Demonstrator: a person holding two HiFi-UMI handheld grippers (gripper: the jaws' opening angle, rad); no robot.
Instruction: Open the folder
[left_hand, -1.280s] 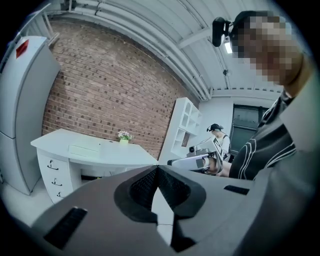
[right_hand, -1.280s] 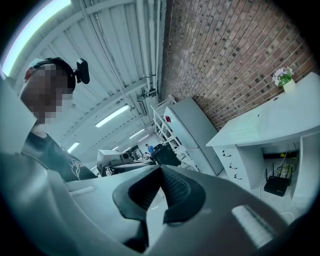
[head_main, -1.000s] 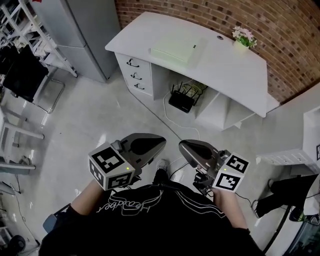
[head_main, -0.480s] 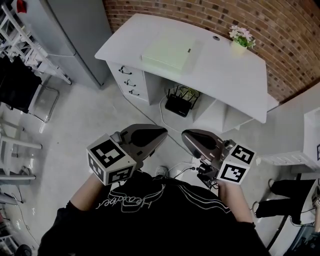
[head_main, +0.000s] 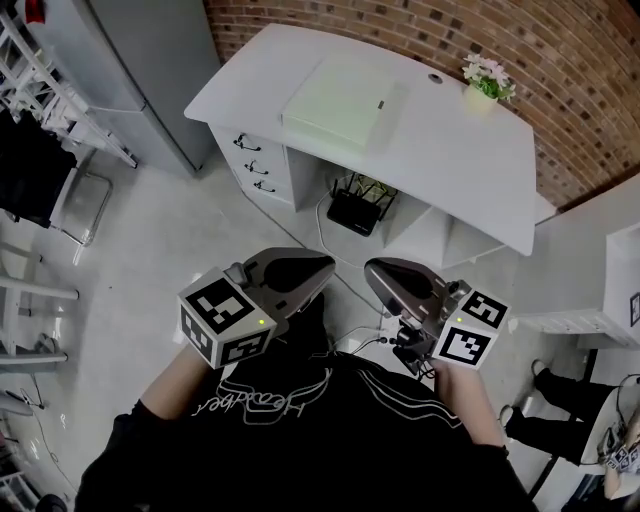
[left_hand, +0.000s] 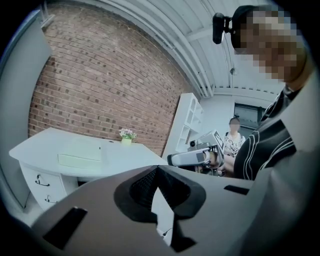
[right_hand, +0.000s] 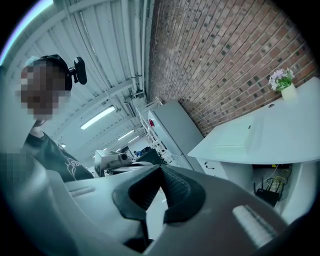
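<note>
A: How do the two tools stand?

B: The left gripper (head_main: 323, 272) is clenched: in its own view the dark ribbed pads (left_hand: 144, 183) meet at the tip with nothing between them. The right gripper (head_main: 373, 276) is the same, jaws pressed together and empty. Both have smooth, rounded grey shells that taper to a beak, and they are held side by side above the pale, glossy floor (head_main: 170, 250).

A: And the folder?

B: The folder (head_main: 336, 98) lies flat and closed on the desk (head_main: 455, 150), well apart from both grippers. It is a thin, pale green rectangle with a small dark mark near one edge.

A: What is the desk like?

B: White and smooth, with a curved top. Three drawers (head_main: 256, 164) with dark handles sit under its left end, and a black box (head_main: 354, 212) with cables stands in the open space below. A small pot of flowers (head_main: 485, 80) stands near the far corner, against a rough red brick wall (head_main: 560, 60).

A: Anything beside it?

B: A tall, plain grey cabinet (head_main: 140, 60) to the left.
</note>
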